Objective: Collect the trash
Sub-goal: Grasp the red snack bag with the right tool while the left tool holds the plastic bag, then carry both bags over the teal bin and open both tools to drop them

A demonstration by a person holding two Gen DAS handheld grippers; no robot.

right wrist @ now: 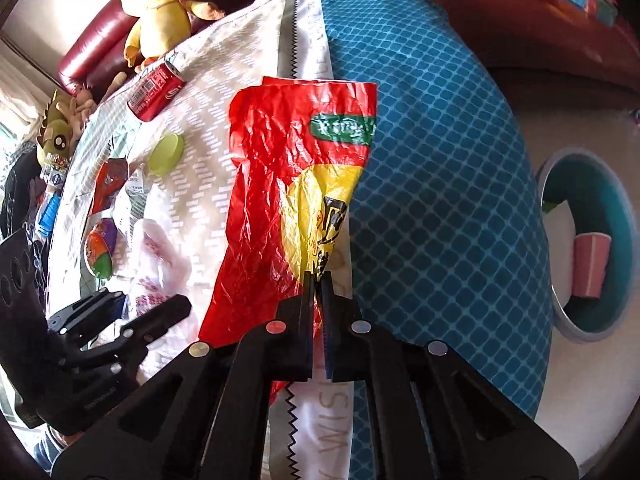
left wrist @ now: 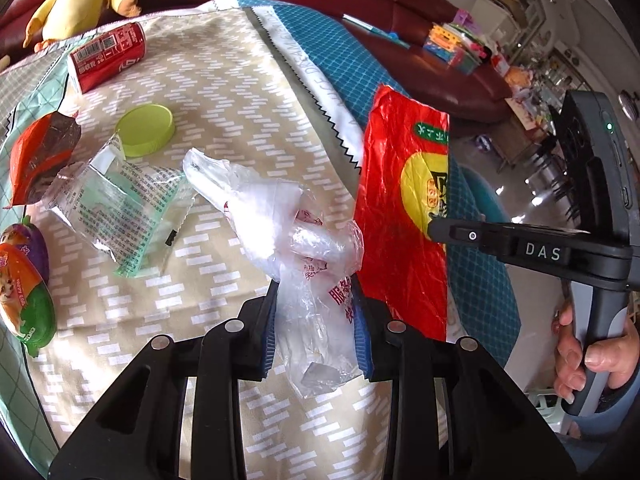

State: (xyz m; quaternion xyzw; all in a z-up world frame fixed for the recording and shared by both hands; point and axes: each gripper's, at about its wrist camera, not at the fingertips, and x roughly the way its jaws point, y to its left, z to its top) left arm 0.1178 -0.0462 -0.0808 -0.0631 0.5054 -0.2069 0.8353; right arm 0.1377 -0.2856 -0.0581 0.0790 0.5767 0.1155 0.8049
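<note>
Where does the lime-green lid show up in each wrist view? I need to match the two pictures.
Left wrist view: the lime-green lid lies upper left on the patterned cloth, below the red can.
Right wrist view: lid sits left of centre, left of the red bag.
Shared landmark: the red can, just above the lid in both views.

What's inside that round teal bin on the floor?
In the teal bin a pink paper cup lies on its side against something white. The table edge covers the bin's left part, so anything there is hidden.
</note>
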